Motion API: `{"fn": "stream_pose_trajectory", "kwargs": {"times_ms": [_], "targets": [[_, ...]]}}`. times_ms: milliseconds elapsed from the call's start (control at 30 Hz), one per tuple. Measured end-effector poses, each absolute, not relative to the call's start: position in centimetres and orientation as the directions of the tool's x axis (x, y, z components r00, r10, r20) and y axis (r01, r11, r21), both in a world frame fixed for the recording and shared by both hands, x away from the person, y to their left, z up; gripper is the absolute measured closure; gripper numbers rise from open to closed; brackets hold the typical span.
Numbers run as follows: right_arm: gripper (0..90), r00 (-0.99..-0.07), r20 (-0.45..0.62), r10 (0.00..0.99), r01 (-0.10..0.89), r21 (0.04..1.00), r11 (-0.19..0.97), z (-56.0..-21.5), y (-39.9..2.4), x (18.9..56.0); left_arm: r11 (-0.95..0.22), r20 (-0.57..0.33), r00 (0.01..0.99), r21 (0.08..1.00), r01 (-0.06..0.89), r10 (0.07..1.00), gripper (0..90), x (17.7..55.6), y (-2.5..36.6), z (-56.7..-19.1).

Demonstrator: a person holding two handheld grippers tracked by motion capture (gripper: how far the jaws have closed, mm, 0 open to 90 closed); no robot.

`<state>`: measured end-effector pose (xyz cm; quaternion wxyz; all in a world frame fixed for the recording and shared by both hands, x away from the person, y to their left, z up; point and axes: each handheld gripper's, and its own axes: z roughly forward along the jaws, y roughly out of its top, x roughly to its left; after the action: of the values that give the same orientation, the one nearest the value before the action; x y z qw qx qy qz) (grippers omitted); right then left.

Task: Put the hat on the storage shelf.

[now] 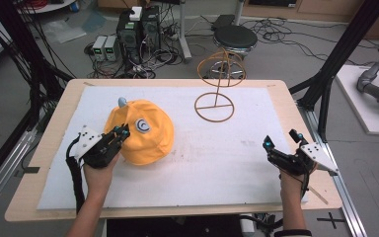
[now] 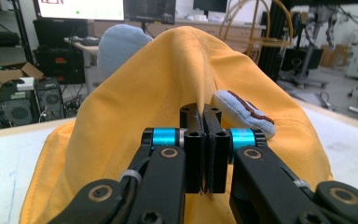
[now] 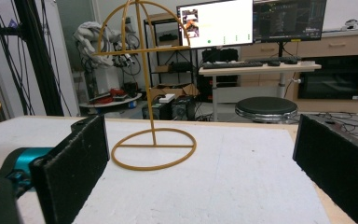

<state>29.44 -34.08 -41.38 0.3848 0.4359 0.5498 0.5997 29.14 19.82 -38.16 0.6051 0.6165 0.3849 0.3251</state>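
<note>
Overhead view — two low table-level closeups

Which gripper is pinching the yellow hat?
The left gripper: its jaws are shut on a fold of the hat. The right gripper is open over bare table, facing the wire stand.

A lab: computer towers, monitors, tangled floor cables.
</note>
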Motion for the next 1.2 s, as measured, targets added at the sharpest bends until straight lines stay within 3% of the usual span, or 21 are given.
{"fn": "stream_pose_trajectory", "kwargs": {"times_ms": [1200], "targets": [[3.3, -0.336, 0.078, 0.939, 0.014, 0.997, -0.078, -41.5, -33.5, 29.7, 0.118, -0.06, 0.512, 0.99, -0.082, 0.857, 87.8, 35.4, 13.0, -28.3]]}}
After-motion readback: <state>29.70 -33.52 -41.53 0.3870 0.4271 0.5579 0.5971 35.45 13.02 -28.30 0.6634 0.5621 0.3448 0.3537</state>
